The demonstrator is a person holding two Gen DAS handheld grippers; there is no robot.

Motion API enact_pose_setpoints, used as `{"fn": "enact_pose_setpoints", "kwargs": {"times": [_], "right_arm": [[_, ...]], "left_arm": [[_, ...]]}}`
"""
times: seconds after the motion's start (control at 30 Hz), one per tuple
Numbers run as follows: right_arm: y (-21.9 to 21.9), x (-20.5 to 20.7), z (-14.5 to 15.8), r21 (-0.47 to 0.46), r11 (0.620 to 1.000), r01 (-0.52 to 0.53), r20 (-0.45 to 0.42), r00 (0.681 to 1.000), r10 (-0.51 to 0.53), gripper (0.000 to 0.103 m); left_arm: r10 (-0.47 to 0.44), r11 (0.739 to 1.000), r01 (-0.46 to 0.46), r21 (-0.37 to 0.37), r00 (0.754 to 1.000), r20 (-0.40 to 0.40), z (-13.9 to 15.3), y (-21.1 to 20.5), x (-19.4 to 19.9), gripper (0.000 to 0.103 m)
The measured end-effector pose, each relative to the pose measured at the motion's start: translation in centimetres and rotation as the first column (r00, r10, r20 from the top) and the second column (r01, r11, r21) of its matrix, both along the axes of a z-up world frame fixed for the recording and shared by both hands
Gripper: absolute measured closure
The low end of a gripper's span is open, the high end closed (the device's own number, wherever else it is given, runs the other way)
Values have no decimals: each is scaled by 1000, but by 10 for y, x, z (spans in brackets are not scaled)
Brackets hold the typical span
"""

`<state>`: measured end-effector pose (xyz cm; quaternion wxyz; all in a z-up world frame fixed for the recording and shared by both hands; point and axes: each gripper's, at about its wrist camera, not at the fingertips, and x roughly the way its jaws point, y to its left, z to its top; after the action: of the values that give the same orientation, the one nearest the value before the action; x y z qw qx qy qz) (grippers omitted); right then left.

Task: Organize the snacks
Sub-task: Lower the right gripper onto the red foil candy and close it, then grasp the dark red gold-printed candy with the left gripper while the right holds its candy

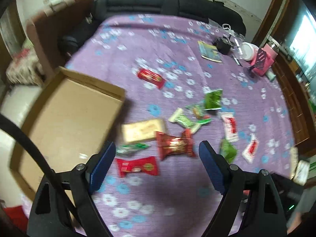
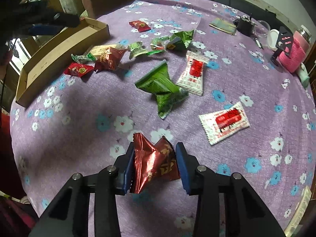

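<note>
Barely begun: one snack gripped, the rest scattered.
A dark red packet (image 2: pixel 156 164) is clenched in the right tongs (image 2: pixel 155 165); the left tongs (image 1: pixel 157 165) gape above loose snacks on the purple-clothed worktop (image 2: pixel 79 148); the cardboard box (image 1: pixel 65 118) looks unfilled.

cardboard box (image 2: pixel 59 53) left of snack packets (image 2: pixel 162 86), on bedspread (image 2: pixel 79 138)

Home; sofa (image 1: pixel 167 4) by floral tablecloth (image 1: pixel 158 39)
</note>
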<state>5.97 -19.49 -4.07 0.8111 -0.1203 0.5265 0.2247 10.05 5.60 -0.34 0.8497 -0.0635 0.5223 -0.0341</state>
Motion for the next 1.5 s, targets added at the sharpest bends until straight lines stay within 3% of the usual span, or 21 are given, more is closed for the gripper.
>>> {"fn": "enact_pose_setpoints", "kwargs": {"times": [0.23, 0.47, 0.53, 0.57, 0.63, 0.73, 0.87, 1.0, 1.13, 1.17, 1.2, 1.33, 1.5], "right_arm": [[-4, 2, -2, 19, 1000, 13, -9, 1000, -12, 62], [-6, 5, -6, 28, 1000, 10, -14, 1000, -10, 62], [-6, 4, -6, 30, 1000, 9, -13, 1000, -9, 62], [-7, 4, -6, 34, 999, 13, -10, 1000, -12, 63], [-8, 4, -5, 40, 999, 20, -3, 1000, -19, 65], [-12, 4, -6, 59, 998, 33, 2, 999, -33, 71], [-13, 5, -6, 72, 997, 37, 2, 999, -37, 72], [-13, 5, -4, 83, 996, 43, 2, 999, -43, 72], [-12, 0, 1, 95, 995, 37, 8, 999, -38, 72], [-13, -1, 1, 98, 995, 38, 4, 999, -38, 72], [-13, -2, 1, 98, 994, 40, 2, 999, -40, 72], [-17, -7, 1, 95, 994, 54, -5, 999, -54, 72], [-18, -8, 0, 91, 994, 65, -15, 998, -64, 72]], "left_arm": [[-33, 999, 31, -18, 984, -175, -41, -26, 25, 17], [-19, 993, -17, -121, 958, -287, -65, -26, 41, 18], [-14, 989, -36, -147, 945, -326, -75, -25, 44, 27], [-10, 987, -45, -153, 939, -343, -80, -23, 45, 38], [-5, 986, -50, -162, 947, -322, -77, -23, 43, 44], [-7, 984, -52, -171, 945, -327, -77, -24, 41, 45], [-4, 987, -44, -153, 954, -299, -75, -28, 35, 48], [-35, 982, -18, -189, 961, -274, -76, -30, 31, 65], [-77, 979, 33, -199, 973, -217, -71, -31, 20, 75], [-90, 978, 49, -203, 976, -200, -70, -30, 17, 91], [-103, 977, 62, -202, 975, -195, -70, -31, 15, 100], [-127, 981, 98, -167, 976, -179, -76, -34, 8, 103], [-149, 973, 114, -199, 974, -168, -83, -28, 4, 103]]}}
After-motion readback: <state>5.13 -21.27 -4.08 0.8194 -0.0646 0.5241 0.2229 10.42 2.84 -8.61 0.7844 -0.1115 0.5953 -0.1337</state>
